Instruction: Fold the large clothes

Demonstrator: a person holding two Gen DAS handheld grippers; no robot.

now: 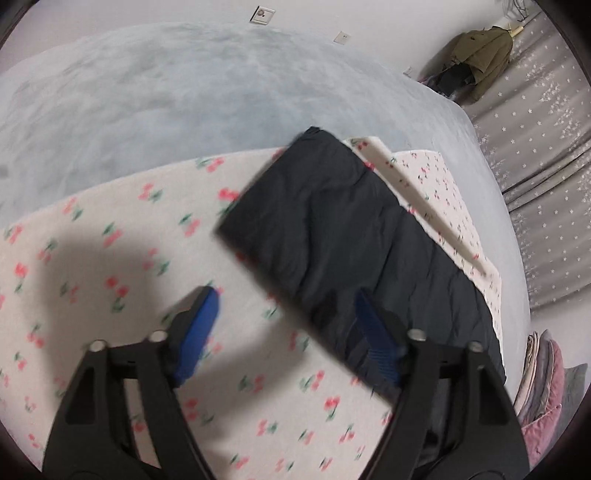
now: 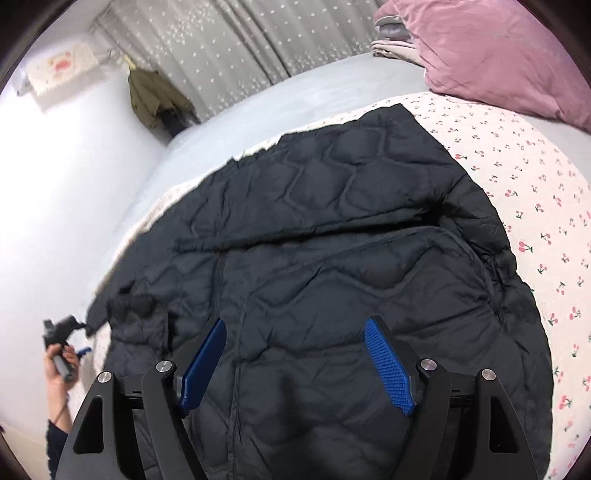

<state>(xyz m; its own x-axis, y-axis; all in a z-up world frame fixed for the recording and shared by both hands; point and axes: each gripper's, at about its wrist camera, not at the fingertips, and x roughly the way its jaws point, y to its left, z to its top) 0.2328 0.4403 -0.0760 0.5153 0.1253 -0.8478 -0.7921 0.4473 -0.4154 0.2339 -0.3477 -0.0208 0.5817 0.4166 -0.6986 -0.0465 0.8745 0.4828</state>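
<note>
My right tongs (image 2: 291, 354) hang spread wide with nothing between the blue ribbed pads (image 2: 388, 365); right under and ahead of them lies the dark navy quilted puffer jacket (image 2: 332, 229), spread across the white cherry-print sheet (image 2: 535, 206), one panel lapped over the body in a long crease running across. My left tongs (image 1: 284, 325) are also wide apart and hold nothing. Their left pad (image 1: 201, 332) sits above bare cherry sheet (image 1: 92, 258), their right pad (image 1: 376, 339) over the edge of a long folded strip of the same dark jacket (image 1: 332, 229), which runs away from me up and to the left.

Only the right view shows my left hand (image 2: 61, 365) at the jacket's near left corner, gripping its tool's handle; I cannot tell from there whether that tool touches the cloth. The left view is blurred. It alone shows the pale blue plush blanket (image 1: 184, 92) beyond the sheet and two wall sockets (image 1: 262, 14).

Farther off, the right view has a pink velvet pillow (image 2: 498, 48) at the sheet's far edge, on folded bedding. Both views show an olive coat (image 2: 155, 96) hanging by the grey star-print curtain (image 2: 240, 48).
</note>
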